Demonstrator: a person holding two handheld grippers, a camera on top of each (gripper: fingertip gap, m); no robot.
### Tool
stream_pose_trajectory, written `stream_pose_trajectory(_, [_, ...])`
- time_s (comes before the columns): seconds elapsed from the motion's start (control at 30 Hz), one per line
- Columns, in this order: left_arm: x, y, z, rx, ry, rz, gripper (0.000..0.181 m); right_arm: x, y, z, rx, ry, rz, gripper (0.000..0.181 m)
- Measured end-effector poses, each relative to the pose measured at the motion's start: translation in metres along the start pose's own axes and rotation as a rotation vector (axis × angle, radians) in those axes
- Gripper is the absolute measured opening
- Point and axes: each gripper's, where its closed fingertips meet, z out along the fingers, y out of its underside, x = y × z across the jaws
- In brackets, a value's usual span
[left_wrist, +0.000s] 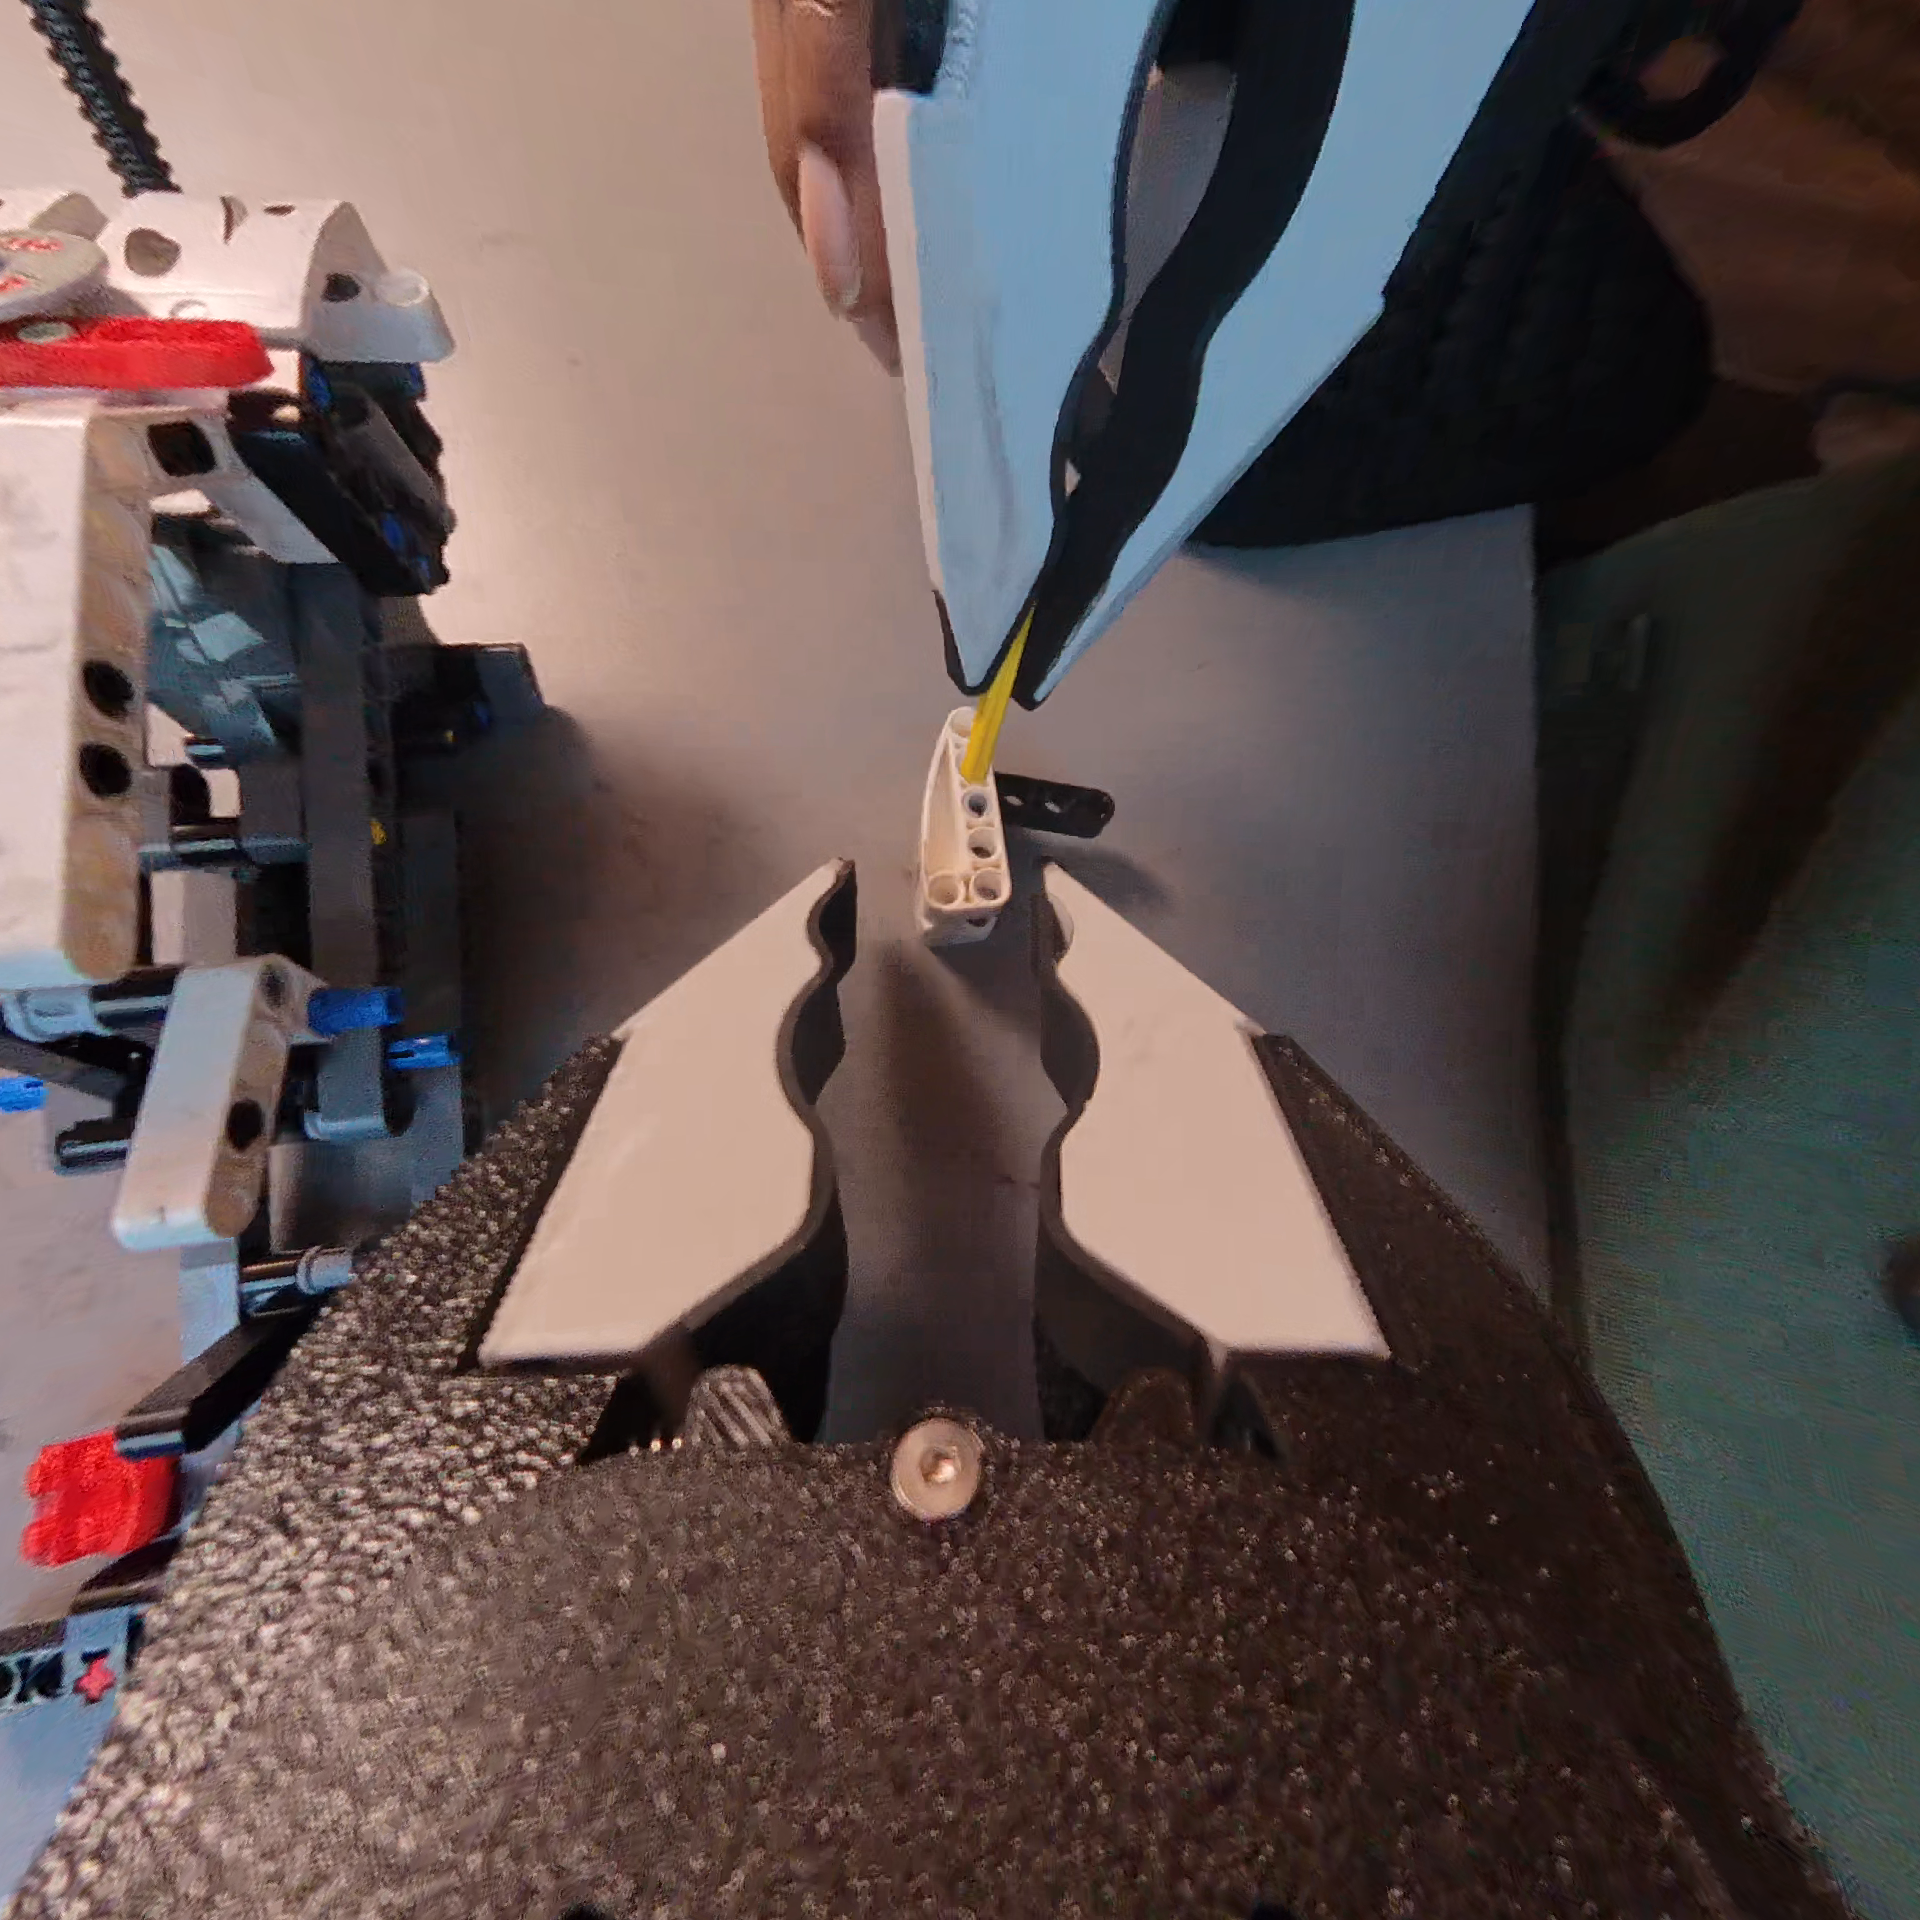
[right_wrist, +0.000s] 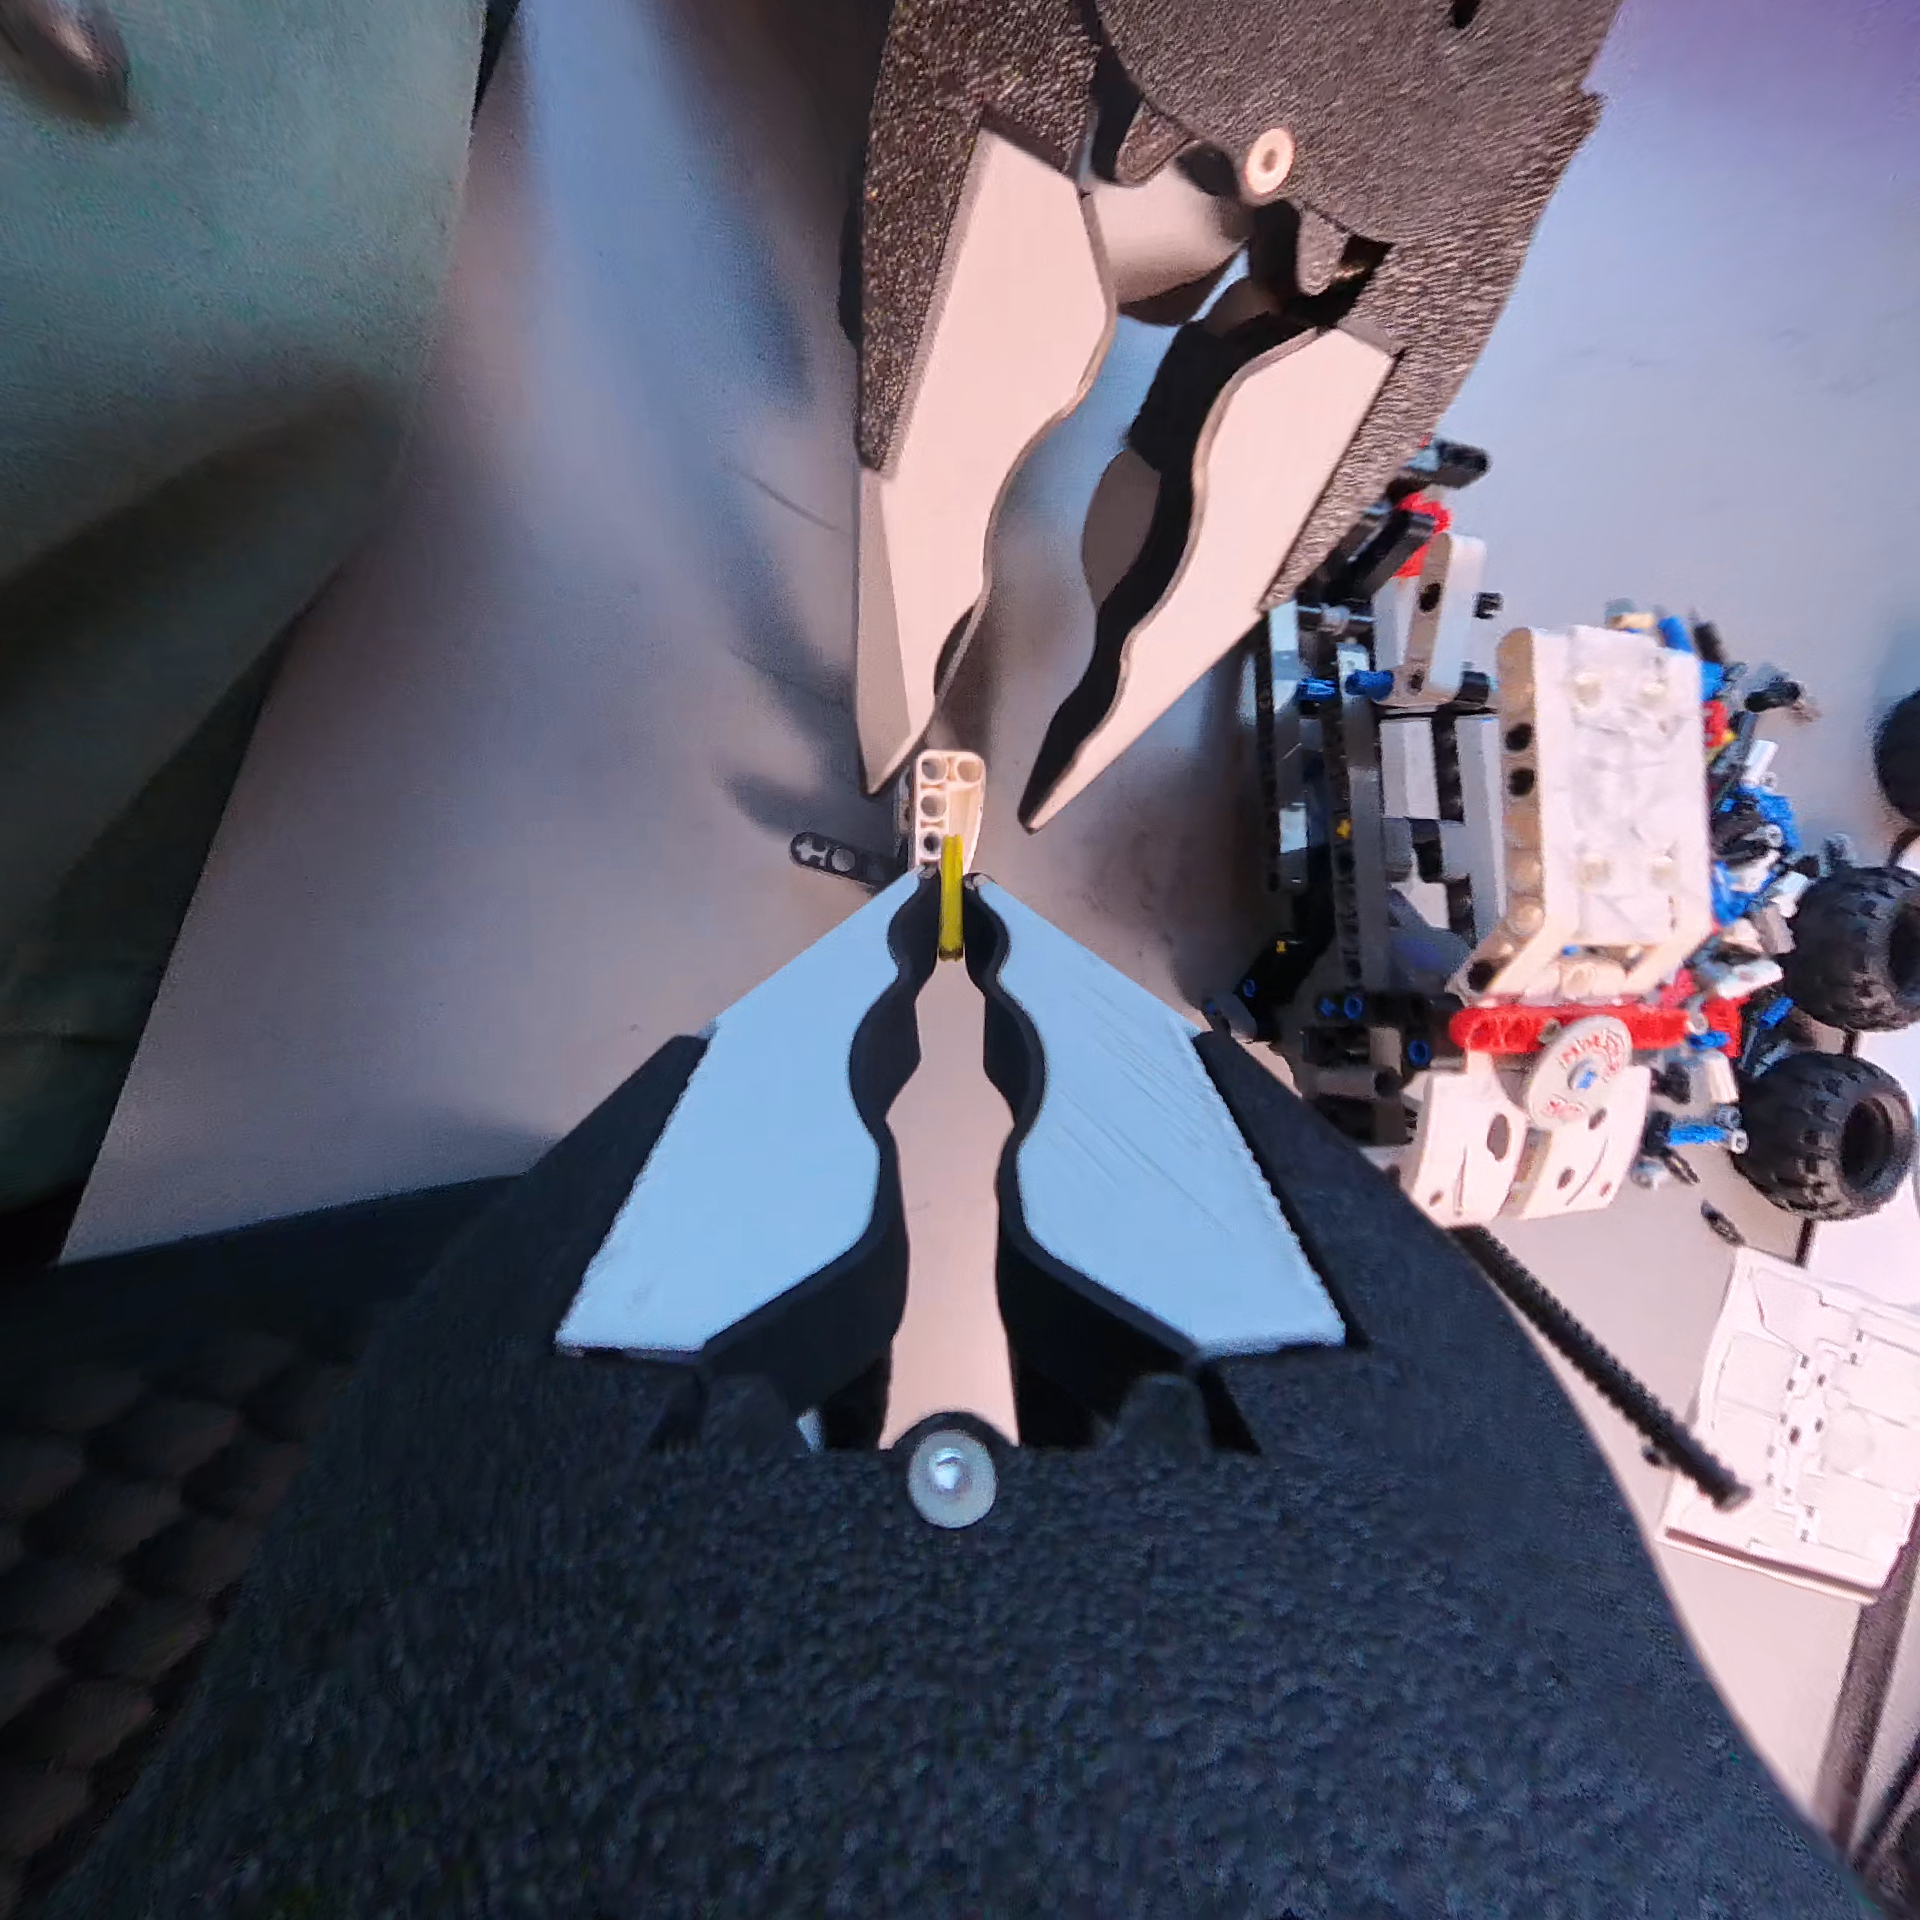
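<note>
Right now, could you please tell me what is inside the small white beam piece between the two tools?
A yellow axle held by the right tool enters the white beam piece. How deep it goes is hidden.

Yellow rod (right_wrist: 950, 910) pinched between the right gripper (left_wrist: 1000, 694) tips, its far end poking into a hole of the white piece (left_wrist: 964, 840). That white piece is a small holed building block, curved on one side, hanging off the rod just above the pale table (left_wrist: 665, 644). The left gripper (left_wrist: 945, 883) has its jaws spread, tips on either side of the block, not clearly touching. A black holed beam (left_wrist: 1060, 805) lies flat just behind.
</note>
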Motion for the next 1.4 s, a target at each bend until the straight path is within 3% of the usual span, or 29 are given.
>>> stream_pose_trajectory(0.17, [-0.001, 0.004, 0.005, -0.03, -0.01, 0.032, 0.027, -0.003, 0.001, 0.008, -0.103, -0.087, -0.068, 0.003])
stream_pose_trajectory(0.23, [0.0, 0.004, 0.007, -0.03, -0.003, 0.042, 0.017, -0.002, 0.003, 0.007, -0.155, -0.108, -0.099, 0.003])
stream_pose_trajectory(0.63, [0.001, -0.004, 0.005, 0.01, 0.036, 0.063, 0.015, -0.002, 0.003, 0.004, -0.344, -0.182, -0.312, 0.002])
stream_pose_trajectory(0.8, [0.006, -0.019, -0.003, 0.065, 0.058, 0.054, 0.015, -0.006, 0.003, 0.001, -0.37, -0.173, -0.353, 0.002])
stream_pose_trajectory(0.87, [0.012, -0.03, -0.007, 0.079, 0.07, 0.074, 0.015, -0.018, 0.013, 0.015, -0.384, -0.177, -0.374, 0.002])
stream_pose_trajectory(0.93, [0.008, -0.021, 0.0, 0.011, 0.003, 0.146, 0.015, -0.019, 0.016, 0.021, -0.346, -0.16, -0.318, 0.002])
stream_pose_trajectory(1.07, [-0.002, -0.03, -0.024, 0.14, 0.013, 0.115, 0.015, -0.017, 0.008, 0.012, -0.212, -0.118, -0.152, 0.002])
stream_pose_trajectory(1.23, [0.003, -0.012, -0.018, 0.112, 0.053, 0.151, 0.015, 0.003, -0.009, -0.005, 0.014, 0.044, 0.04, 0.002])
stream_pose_trajectory(1.4, [0.006, -0.007, -0.014, 0.086, 0.075, 0.164, 0.015, 0.001, -0.011, 0.0, 0.096, 0.106, 0.076, 0.002])
